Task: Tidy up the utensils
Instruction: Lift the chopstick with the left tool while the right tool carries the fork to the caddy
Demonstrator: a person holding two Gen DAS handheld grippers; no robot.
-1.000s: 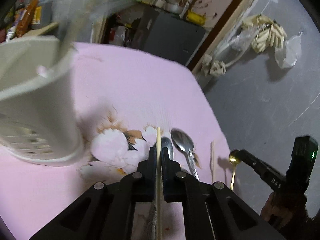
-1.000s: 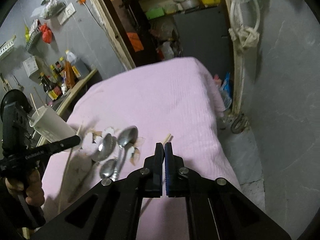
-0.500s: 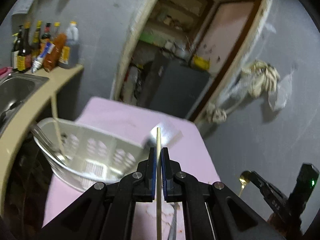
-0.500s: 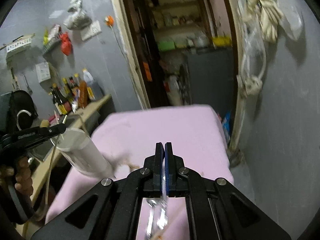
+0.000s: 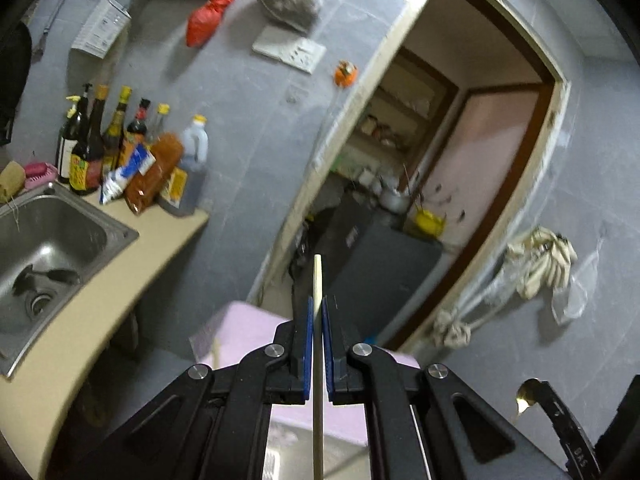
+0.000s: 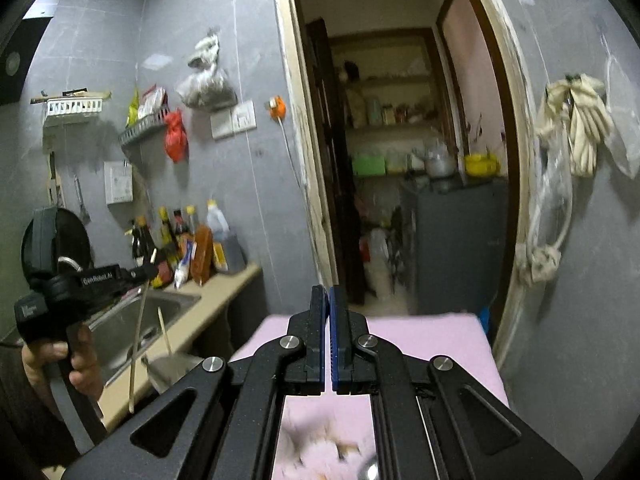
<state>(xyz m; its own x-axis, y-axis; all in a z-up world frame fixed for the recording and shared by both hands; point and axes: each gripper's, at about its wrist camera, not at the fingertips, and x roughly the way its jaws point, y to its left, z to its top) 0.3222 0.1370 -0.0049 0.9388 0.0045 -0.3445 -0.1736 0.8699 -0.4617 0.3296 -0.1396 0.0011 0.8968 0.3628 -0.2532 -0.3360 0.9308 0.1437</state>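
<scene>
My left gripper (image 5: pixel 316 308) is shut on a pale wooden chopstick (image 5: pixel 317 280) that stands upright between the blue pads, raised above the pink cloth (image 5: pixel 244 332). From the right wrist view the left gripper (image 6: pixel 146 272) holds this chopstick (image 6: pixel 136 344) hanging down over the white utensil holder (image 6: pixel 168 368), which has another chopstick (image 6: pixel 164 332) in it. My right gripper (image 6: pixel 329 300) is shut; in the left wrist view it (image 5: pixel 532 390) grips a small gold spoon (image 5: pixel 523 398).
A steel sink (image 5: pixel 44 240) sits in a beige counter (image 5: pixel 96 312) at the left with several sauce bottles (image 5: pixel 120 152) behind it. A doorway (image 6: pixel 400 160) opens ahead. Rags (image 5: pixel 540 260) hang on the right wall. A spoon bowl (image 6: pixel 370 470) lies on the cloth.
Both grippers have lifted and tilted upward from the cloth, carrying the chopstick and the gold spoon. The holder and the spoons on the cloth have dropped out of the left wrist view.
</scene>
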